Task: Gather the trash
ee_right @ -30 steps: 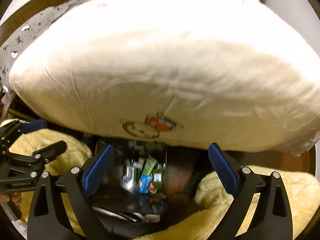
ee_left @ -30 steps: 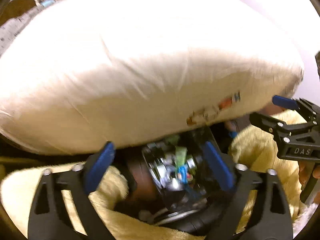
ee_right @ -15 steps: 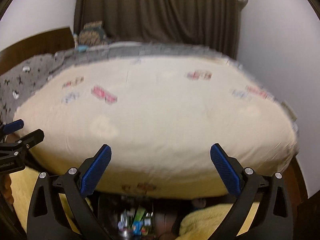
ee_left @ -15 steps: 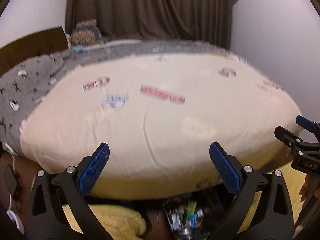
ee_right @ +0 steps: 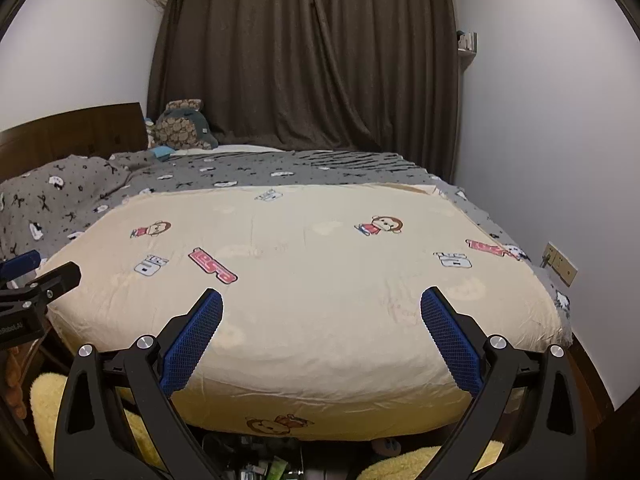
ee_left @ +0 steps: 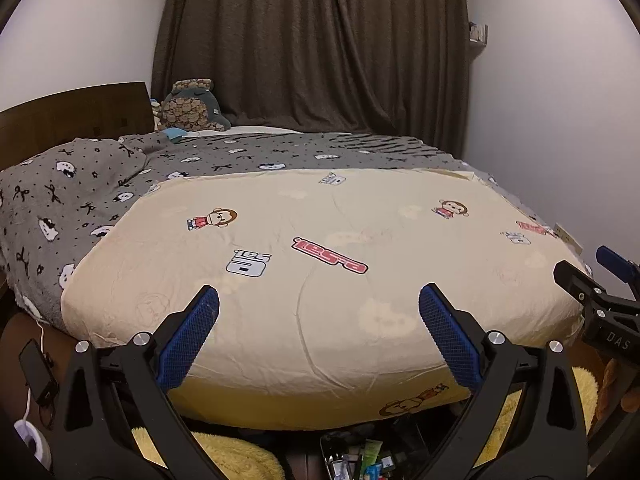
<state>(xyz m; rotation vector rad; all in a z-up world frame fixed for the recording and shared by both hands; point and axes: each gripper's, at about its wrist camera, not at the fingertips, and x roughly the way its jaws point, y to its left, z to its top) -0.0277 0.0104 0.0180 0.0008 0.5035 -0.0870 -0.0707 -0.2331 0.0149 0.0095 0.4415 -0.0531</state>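
Note:
My left gripper (ee_left: 319, 304) is open and empty, held above the foot of a bed. My right gripper (ee_right: 321, 306) is also open and empty, beside it; it shows at the right edge of the left wrist view (ee_left: 592, 280). A bin of trash (ee_left: 360, 460) with wrappers and small packets lies low at the bottom edge of the left wrist view, below the bed's end, and partly shows in the right wrist view (ee_right: 264, 468). The left gripper shows at the left edge of the right wrist view (ee_right: 40, 272).
A cream quilt (ee_left: 320, 260) with cartoon prints covers the near bed over a grey blanket (ee_left: 80, 192). A plush toy (ee_left: 192, 108) sits by the dark headboard (ee_left: 72, 112). Dark curtains (ee_left: 312, 48) hang behind. Yellow fluffy fabric (ee_right: 52, 404) lies below. A wall socket (ee_right: 560, 266) is at right.
Both grippers have lifted and tilted up from the trash bin under the quilt's edge; the view now shows the whole bed and room, with the bin at the bottom edge.

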